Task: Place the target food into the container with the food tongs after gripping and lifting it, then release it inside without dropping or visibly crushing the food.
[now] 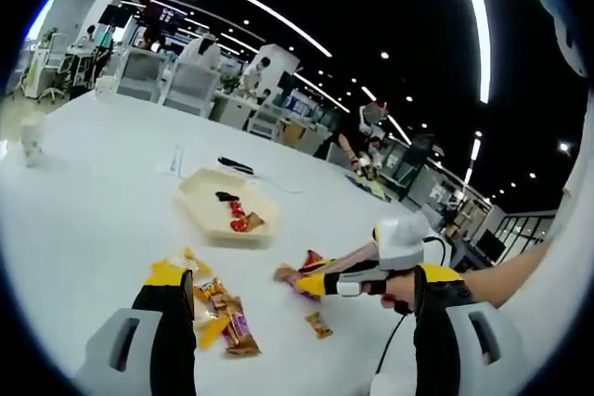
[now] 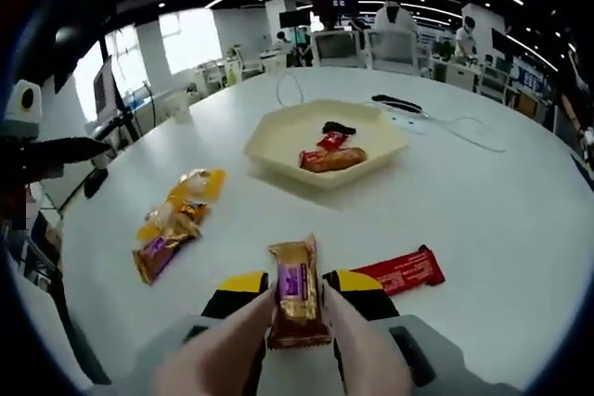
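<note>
While a brown-wrapped snack bar [image 2: 297, 294] is pinched between the tips of the tongs [image 2: 278, 345] clamped in the right gripper [image 2: 299, 287] above the white table [image 2: 483, 201], the cream hexagonal container [image 2: 325, 141] is seen farther off, with a few snacks inside. A red bar [image 2: 401, 272] lies just beside. The left gripper [image 1: 302, 299] is held wide open and empty over scattered snacks [image 1: 218, 308].

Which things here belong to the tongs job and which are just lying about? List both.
Job:
- food tongs, held in the right gripper
- brown snack bar, between the tongs
- hexagonal container, some snacks already inside
- loose snacks: red bar, purple and yellow packets

Lying about:
- black cable
- paper cup
- office chairs
</note>
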`<state>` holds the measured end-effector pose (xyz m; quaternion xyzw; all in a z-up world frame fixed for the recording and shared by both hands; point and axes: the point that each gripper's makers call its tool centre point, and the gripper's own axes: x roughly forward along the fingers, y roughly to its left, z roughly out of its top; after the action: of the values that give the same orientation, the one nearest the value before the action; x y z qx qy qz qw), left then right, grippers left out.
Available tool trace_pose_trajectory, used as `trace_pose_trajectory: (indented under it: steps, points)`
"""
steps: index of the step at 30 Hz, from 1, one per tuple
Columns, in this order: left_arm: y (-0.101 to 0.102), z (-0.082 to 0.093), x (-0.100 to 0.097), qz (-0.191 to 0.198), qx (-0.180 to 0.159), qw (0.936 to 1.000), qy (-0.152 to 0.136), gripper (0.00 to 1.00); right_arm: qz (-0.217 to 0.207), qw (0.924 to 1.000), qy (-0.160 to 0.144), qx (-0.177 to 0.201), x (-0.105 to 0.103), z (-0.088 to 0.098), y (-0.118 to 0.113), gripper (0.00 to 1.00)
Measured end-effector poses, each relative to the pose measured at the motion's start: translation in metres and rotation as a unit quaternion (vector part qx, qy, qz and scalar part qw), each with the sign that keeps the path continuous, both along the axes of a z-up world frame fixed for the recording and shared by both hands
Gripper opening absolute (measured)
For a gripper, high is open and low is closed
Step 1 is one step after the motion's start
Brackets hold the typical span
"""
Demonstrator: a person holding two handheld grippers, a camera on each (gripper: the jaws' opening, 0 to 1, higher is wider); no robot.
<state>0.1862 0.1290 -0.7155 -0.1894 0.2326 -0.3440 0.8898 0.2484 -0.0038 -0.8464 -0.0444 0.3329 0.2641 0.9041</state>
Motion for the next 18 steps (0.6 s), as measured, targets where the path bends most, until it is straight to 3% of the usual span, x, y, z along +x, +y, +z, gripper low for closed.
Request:
trace_pose_trajectory:
  steps: [5, 8, 11, 18]
  points:
    - [-0.013, -0.002, -0.004, -0.025, 0.013, 0.9996, -0.001, 0.98, 0.028, 0.9996, -0.009, -0.006, -0.001, 0.0, 0.0, 0.27]
    - [-0.018, -0.006, -0.002, -0.031, 0.013, 0.9994, 0.0, 0.98, 0.033, 0.9994, 0.003, -0.001, 0.002, 0.0, -0.002, 0.26]
    - [-0.023, -0.005, -0.001, -0.036, 0.008, 0.9993, 0.001, 0.98, 0.01, 0.9993, 0.029, 0.023, 0.004, 0.0, -0.005, 0.25]
    - [-0.022, -0.004, -0.004, -0.042, 0.014, 0.999, 0.0, 0.96, 0.025, 0.9995, 0.014, 0.014, 0.003, 0.0, -0.006, 0.21]
